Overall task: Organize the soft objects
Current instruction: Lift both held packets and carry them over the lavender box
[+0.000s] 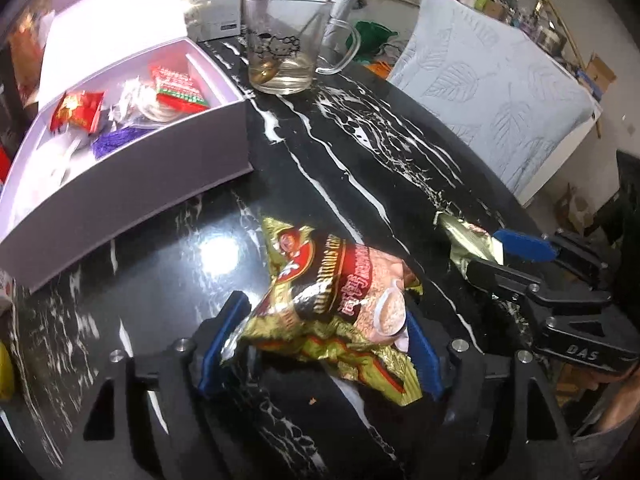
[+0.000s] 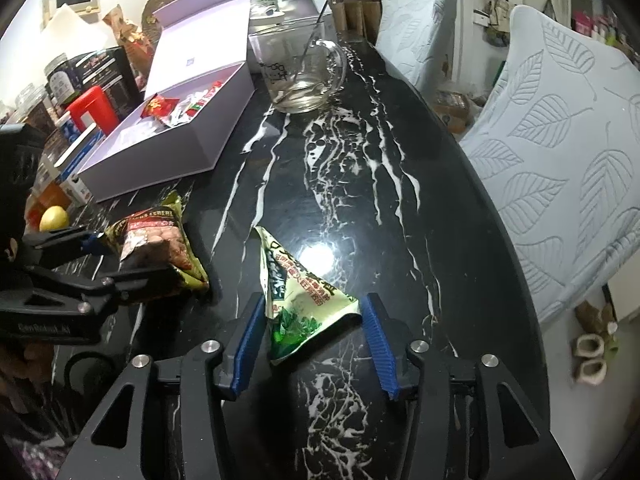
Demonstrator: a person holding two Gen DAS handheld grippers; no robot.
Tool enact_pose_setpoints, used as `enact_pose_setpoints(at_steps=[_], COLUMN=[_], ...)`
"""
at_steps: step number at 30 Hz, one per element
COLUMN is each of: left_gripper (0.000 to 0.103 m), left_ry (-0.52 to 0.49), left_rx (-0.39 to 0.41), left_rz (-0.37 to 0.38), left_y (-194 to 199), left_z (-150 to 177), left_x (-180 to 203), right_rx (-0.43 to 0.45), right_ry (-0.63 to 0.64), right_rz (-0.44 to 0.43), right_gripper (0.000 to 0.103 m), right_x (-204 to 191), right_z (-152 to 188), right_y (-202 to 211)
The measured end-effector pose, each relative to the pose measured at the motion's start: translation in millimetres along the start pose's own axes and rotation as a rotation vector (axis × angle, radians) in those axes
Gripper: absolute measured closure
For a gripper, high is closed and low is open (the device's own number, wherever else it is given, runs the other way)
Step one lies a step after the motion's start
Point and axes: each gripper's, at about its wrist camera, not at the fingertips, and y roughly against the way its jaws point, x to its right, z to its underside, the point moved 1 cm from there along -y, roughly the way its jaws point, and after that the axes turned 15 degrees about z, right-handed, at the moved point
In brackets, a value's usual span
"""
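A gold and red cereal packet [image 1: 344, 300] lies on the black marble table [image 1: 360, 152] between the fingers of my left gripper [image 1: 320, 344]; the jaws are open around it, pads close to its sides. It also shows in the right wrist view [image 2: 156, 244]. A green and cream packet [image 2: 300, 300] lies between the open fingers of my right gripper [image 2: 316, 336], and in the left wrist view [image 1: 468, 240] too. A pale lilac box [image 1: 132, 168] with several small packets inside stands at the back left, lid up.
A glass mug [image 1: 284, 48] with a spoon and a little liquid stands behind the box. Two chairs with pale leaf-pattern covers [image 2: 560, 152] line the table's right edge. Jars, boxes and a lemon [image 2: 54, 218] crowd the left side.
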Motion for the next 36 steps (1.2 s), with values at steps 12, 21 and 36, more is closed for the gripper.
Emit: enact_pose_setpoints(at_steps=[12, 21, 36], left_gripper=[0.026, 0.039, 0.043], left_ry=[-0.069, -0.039, 0.004], left_rx=[0.013, 0.034, 0.076], left_rz=[-0.046, -0.043, 0.029], left_y=[-6.2, 0.2, 29.9], left_z=[2.2, 3.1, 21.8], left_x=[5.2, 2.9, 12.3], right_rx=[0.032, 0.071, 0.048], right_ry=[0.001, 0.021, -0.096], right_rz=[0.038, 0.095, -0.043], right_gripper=[0.037, 0.055, 0.057], right_x=[-12.9, -16.7, -12.4], right_z=[-2.7, 0.7, 21.1], right_y=[-4.5, -3.7, 15.5])
